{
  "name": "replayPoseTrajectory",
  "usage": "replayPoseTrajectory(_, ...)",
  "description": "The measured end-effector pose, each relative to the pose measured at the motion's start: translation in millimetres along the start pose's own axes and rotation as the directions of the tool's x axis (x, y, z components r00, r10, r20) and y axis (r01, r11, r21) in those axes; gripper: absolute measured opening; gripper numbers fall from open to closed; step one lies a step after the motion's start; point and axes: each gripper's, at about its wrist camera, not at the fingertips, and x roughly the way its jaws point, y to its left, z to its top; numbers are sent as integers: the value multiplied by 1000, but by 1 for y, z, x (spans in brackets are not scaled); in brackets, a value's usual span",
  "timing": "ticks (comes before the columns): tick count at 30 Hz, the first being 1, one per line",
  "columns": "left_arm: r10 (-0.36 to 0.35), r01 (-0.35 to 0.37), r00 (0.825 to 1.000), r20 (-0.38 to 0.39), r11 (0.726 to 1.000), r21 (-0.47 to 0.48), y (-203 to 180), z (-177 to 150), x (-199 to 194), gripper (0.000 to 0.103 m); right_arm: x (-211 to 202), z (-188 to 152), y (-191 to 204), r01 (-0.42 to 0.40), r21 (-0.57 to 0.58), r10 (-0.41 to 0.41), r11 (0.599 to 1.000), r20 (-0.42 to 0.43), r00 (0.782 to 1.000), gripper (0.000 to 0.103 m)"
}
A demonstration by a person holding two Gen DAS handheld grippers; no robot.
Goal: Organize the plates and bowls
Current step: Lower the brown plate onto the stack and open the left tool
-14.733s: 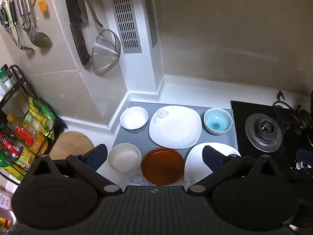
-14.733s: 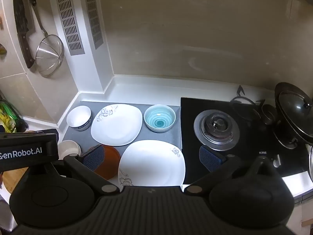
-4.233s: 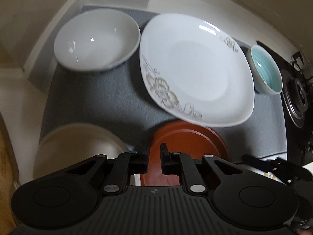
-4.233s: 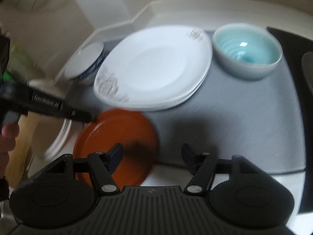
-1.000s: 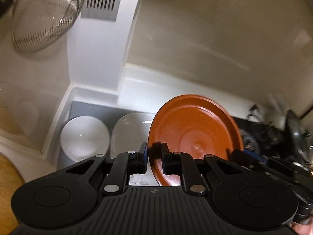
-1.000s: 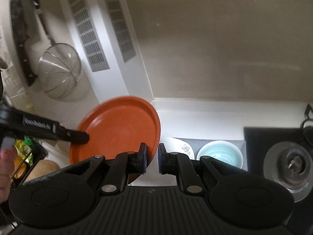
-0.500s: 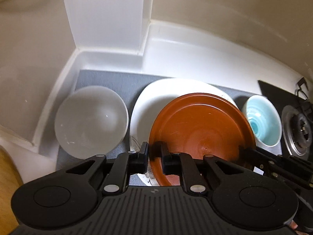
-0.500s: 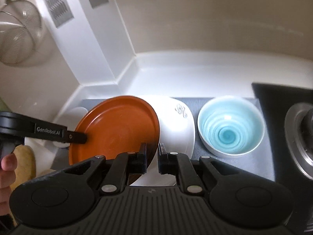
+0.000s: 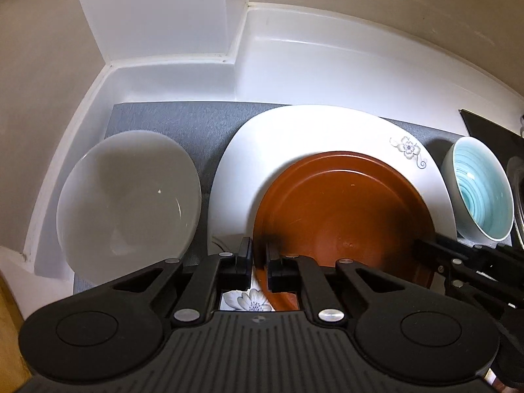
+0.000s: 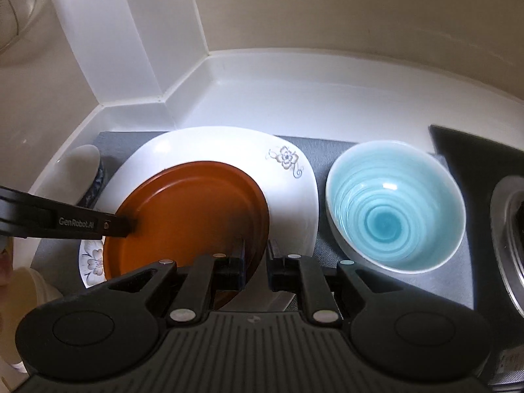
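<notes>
A round brown plate [image 9: 340,209] [image 10: 190,216] lies low over the white square plates [image 9: 294,144] [image 10: 209,144] on the grey mat [image 9: 170,121]. My left gripper [image 9: 259,262] is shut on the plate's left rim; from the right wrist view it [image 10: 127,226] reaches in from the left. My right gripper [image 10: 255,262] has the right rim between its fingers and its jaws are opening, the pads still close against the rim. It shows at the right edge of the left wrist view [image 9: 429,257].
A white bowl [image 9: 127,196] sits left of the plates and a light blue bowl [image 10: 396,209] to their right. Past that lies the black stove [image 10: 511,229]. A beige bowl [image 10: 29,288] sits at the near left. White wall corners close the back.
Both grippers have come down with the brown plate, from up by the wall to just over the white square plates. The right fingers have parted slightly.
</notes>
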Motion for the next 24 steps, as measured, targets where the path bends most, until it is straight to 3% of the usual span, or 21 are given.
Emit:
replayPoseTrajectory(6,-19,19,1000,1,1000,-8,2,1,-5,9,1,0,-3,-20,19,20,1000,7,1000,20)
replayPoseTrajectory(8,-47,47,999,15,999,-28,8,1,-15,17,-4,1,-4,-57,30,57,998,14,998,63)
replayPoseTrajectory(9,-69,70,997,30,997,-36,12,0,-22,22,-9,1,-2,-68,24,68,997,24,997,80)
replayPoseTrajectory(11,-91,95,993,69,994,-56,23,-4,-38,48,-19,2,7,-46,-26,47,999,54,997,99)
replayPoseTrajectory(17,-84,102,986,145,987,-121,67,-24,-76,53,-48,5,20,-70,-92,80,993,105,991,103)
replayPoseTrajectory(21,-167,205,971,172,951,-231,112,-34,-82,58,-55,9,21,-137,-30,140,990,150,979,103)
replayPoseTrajectory(24,-172,223,966,191,932,-287,138,-40,-82,65,-46,13,28,-207,-6,206,978,125,971,103)
